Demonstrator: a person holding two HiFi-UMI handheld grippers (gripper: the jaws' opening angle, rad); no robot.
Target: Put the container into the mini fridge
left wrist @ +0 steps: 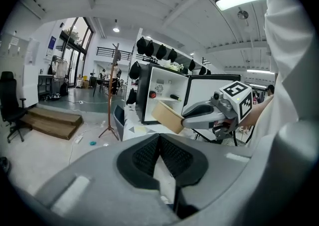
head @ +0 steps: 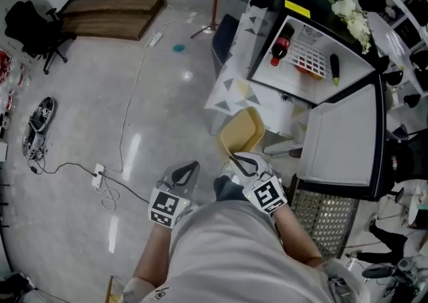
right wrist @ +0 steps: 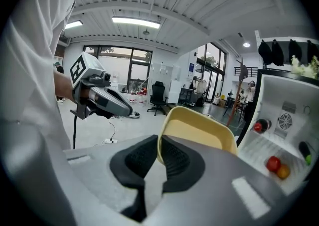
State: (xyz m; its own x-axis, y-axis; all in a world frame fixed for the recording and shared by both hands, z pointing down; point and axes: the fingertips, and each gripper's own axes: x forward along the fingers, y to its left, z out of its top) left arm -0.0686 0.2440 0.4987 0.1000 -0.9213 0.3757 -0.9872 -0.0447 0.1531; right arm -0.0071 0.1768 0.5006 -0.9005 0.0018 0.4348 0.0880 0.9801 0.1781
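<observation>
– Container (head: 242, 132) front and centre in the head view! It's yellow, just below mid-frame, and the right gripper (head: 242, 161) has it by the near rim.
– And the mini fridge (head: 287, 73)?
– Upper right, with its door (head: 341, 141) wide open and a dark bottle (head: 281, 43) with red on it inside. The container is outside the fridge, in the air near the open door. The left gripper (head: 187, 173) sits lower left of centre, carrying nothing.
– Left gripper view?
– Pads pressed together, nothing between them. At centre right the other gripper holds the container in front of the fridge opening.
– Right gripper view?
– Jaws clamped on the container's rim at dead centre, the yellow edge caught between the pads. The fridge interior fills the right edge. The left gripper hangs at upper left, well apart.
</observation>
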